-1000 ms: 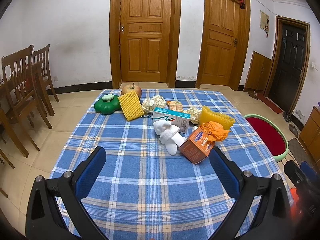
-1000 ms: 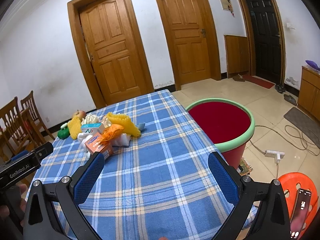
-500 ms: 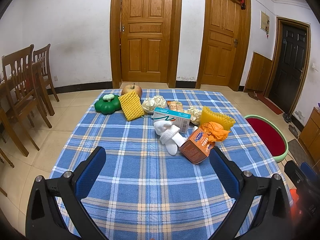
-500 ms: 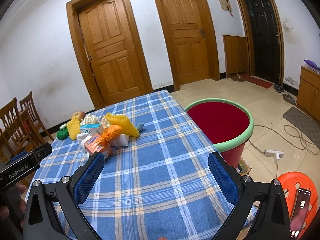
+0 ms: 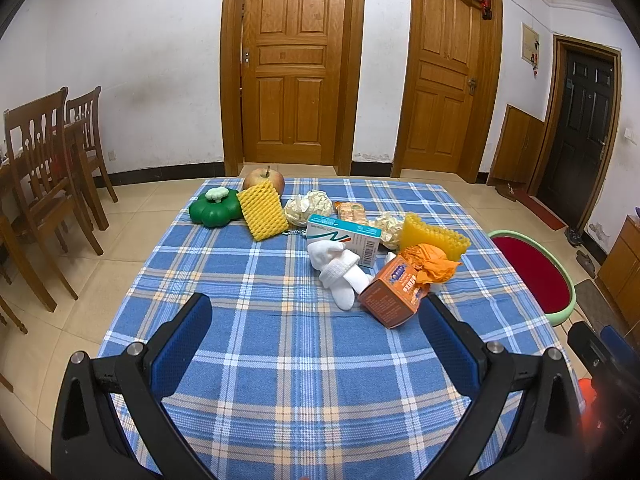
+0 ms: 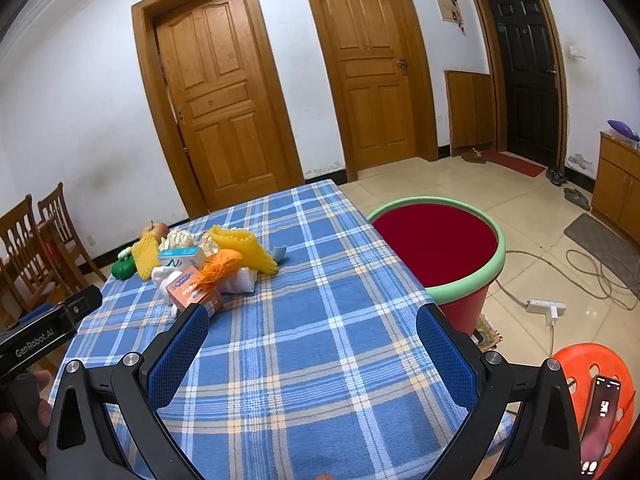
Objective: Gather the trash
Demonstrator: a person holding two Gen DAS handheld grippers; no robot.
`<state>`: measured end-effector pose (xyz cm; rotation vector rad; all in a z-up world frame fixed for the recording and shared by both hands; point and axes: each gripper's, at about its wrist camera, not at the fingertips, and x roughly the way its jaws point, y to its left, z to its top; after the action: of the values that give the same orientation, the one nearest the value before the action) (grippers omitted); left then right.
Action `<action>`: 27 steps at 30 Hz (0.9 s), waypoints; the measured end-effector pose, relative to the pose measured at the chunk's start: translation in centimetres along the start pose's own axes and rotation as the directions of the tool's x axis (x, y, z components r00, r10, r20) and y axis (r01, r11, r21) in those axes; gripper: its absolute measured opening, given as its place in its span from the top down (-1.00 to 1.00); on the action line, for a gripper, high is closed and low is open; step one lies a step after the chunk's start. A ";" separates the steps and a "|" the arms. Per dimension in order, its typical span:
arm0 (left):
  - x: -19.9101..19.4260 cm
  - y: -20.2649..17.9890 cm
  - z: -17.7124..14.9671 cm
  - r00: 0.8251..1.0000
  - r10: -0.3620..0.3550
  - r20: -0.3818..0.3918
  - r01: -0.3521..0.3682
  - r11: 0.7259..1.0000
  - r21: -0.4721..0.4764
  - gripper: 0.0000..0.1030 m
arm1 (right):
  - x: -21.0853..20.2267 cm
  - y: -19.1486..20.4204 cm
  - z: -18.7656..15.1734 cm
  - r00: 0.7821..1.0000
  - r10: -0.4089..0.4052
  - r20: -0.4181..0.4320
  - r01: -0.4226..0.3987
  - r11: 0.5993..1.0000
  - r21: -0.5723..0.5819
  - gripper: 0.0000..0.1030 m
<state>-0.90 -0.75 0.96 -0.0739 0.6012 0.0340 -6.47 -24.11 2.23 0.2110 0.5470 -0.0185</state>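
Both grippers, left gripper (image 5: 316, 316) and right gripper (image 6: 312, 324), hang spread wide over the near end of the table (image 5: 280, 380), gripping nothing. Past mid-table sits the trash pile: orange carton (image 5: 394, 290), white socks (image 5: 336, 270), teal box (image 5: 346, 236), yellow foam nets (image 5: 262, 210). The red bin (image 6: 436, 244) stands off the table's right edge.

Blue plaid tablecloth (image 5: 280, 360) — orange carton (image 5: 394, 290), white socks (image 5: 338, 270) — red bucket (image 6: 436, 240), green-rimmed.

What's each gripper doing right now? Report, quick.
Left gripper: open, holding nothing, above the tablecloth.
Right gripper: open, holding nothing, above the tablecloth.
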 end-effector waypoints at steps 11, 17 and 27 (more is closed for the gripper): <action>-0.3 0.3 -0.1 1.000 0.000 -0.001 0.000 1.000 -0.005 -0.97 | 0.0 0.0 0.0 1.000 0.000 0.000 0.000 1.000 0.000 -1.00; -0.3 0.3 -0.2 1.000 0.002 -0.001 -0.002 1.000 -0.005 -0.97 | 0.0 0.0 0.0 1.000 -0.001 0.000 0.001 1.000 0.001 -1.00; -0.2 0.4 -0.3 1.000 0.004 -0.004 -0.004 1.000 -0.008 -0.97 | 0.1 -0.2 0.0 1.000 0.000 -0.001 0.000 1.000 0.001 -1.00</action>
<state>-1.27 -0.36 0.83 -0.0806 0.6056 0.0401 -6.43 -24.26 2.17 0.2120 0.5481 -0.0187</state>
